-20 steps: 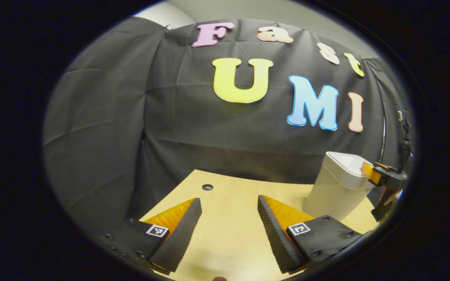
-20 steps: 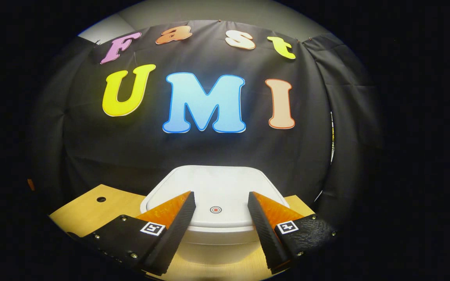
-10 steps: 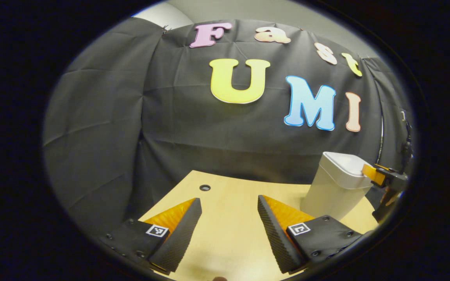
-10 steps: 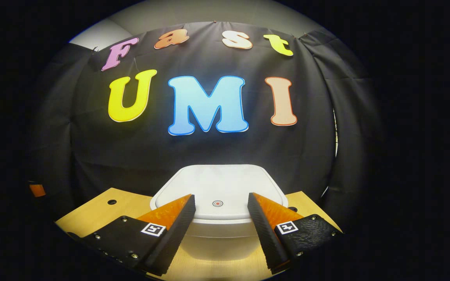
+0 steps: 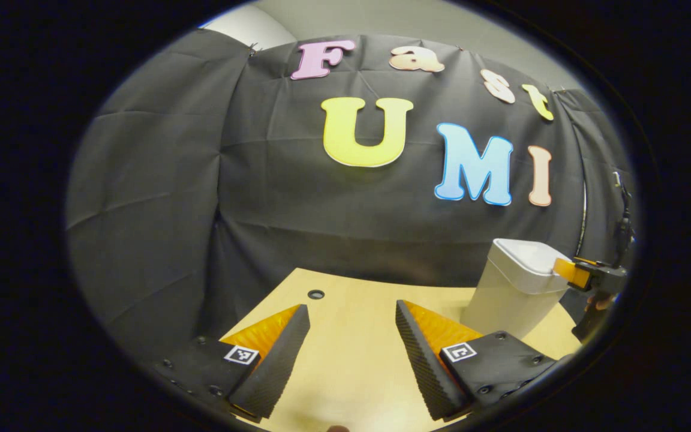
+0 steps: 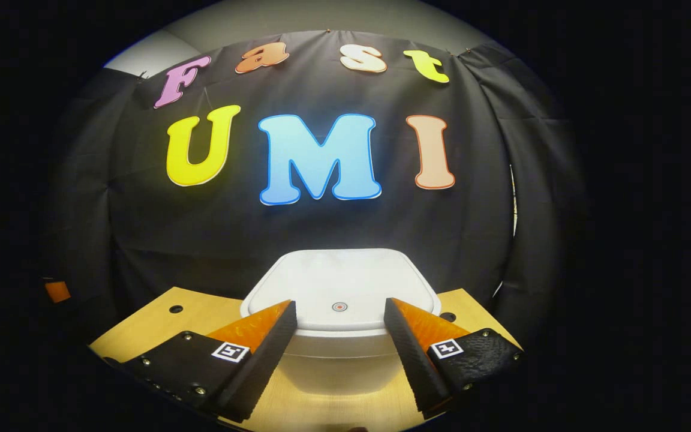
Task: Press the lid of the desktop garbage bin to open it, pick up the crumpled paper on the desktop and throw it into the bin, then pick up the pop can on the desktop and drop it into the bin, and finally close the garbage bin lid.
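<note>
White plastic bin [image 6: 336,336], lid [image 6: 339,282] shut, waits under the right claw [image 6: 338,324].
To press well, lower one fingertip squarely onto the red ring mark [image 6: 339,306]. Both claws are spread and empty; the left claw [image 5: 351,336] hovers over bare pale wooden counter [image 5: 351,372], with the smooth, rounded bin standing near the counter's back edge.

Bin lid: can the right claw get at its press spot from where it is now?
Probably yes. The right claw is open, right in front of the bin, and the closed lid with its small round press mark lies between the fingers' line, with nothing in between.
</note>
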The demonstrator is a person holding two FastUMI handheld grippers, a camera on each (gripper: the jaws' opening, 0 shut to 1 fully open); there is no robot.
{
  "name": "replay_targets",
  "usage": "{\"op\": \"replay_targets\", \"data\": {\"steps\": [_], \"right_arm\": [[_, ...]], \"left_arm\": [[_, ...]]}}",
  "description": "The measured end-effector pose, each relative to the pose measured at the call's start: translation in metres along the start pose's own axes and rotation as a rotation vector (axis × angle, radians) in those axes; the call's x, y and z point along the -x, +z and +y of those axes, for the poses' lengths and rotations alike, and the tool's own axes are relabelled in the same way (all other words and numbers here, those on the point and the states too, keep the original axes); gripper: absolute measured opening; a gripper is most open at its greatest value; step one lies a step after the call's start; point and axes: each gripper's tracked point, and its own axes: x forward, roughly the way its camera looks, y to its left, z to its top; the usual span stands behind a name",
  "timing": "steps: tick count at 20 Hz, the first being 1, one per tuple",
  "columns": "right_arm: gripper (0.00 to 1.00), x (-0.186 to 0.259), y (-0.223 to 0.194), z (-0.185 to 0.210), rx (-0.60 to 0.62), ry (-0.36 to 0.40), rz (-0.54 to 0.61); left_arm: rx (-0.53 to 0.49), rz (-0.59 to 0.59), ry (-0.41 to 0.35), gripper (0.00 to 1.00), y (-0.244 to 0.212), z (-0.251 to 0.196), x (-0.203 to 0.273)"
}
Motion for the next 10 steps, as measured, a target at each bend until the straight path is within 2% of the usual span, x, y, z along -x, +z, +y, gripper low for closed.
{"op": "replay_targets", "data": {"steps": [1, 2, 3, 4, 5, 6, 7, 10], "right_arm": [[0.95, 0.005, 0.001, 0.003, -0.009, 0.004, 0.004], [0.95, 0.011, 0.005, 0.004, -0.018, 0.005, 0.001], [0.95, 0.016, 0.011, 0.006, -0.030, 0.007, -0.009], [0.95, 0.024, 0.020, 0.009, -0.043, 0.012, -0.024], [0.95, 0.026, 0.031, 0.007, -0.052, 0.022, -0.042], [0.95, 0.034, 0.040, 0.011, -0.052, 0.029, -0.061], [0.94, 0.043, 0.050, 0.015, -0.046, 0.036, -0.084], [0.95, 0.070, 0.075, 0.028, -0.028, 0.056, -0.150]], "left_arm": [[-0.003, -0.005, -0.003, 0.95, 0.004, -0.001, 0.000], [-0.006, -0.011, -0.008, 1.00, 0.008, -0.003, -0.001], [-0.008, -0.018, -0.013, 0.95, 0.013, -0.005, 0.000], [-0.010, -0.024, -0.020, 0.95, 0.017, -0.006, -0.001], [-0.014, -0.035, -0.025, 1.00, 0.026, -0.010, 0.000], [-0.017, -0.047, -0.030, 0.95, 0.034, -0.014, 0.001], [-0.020, -0.062, -0.041, 1.00, 0.044, -0.020, 0.001], [-0.030, -0.102, -0.078, 1.00, 0.070, -0.046, 0.003]]}}
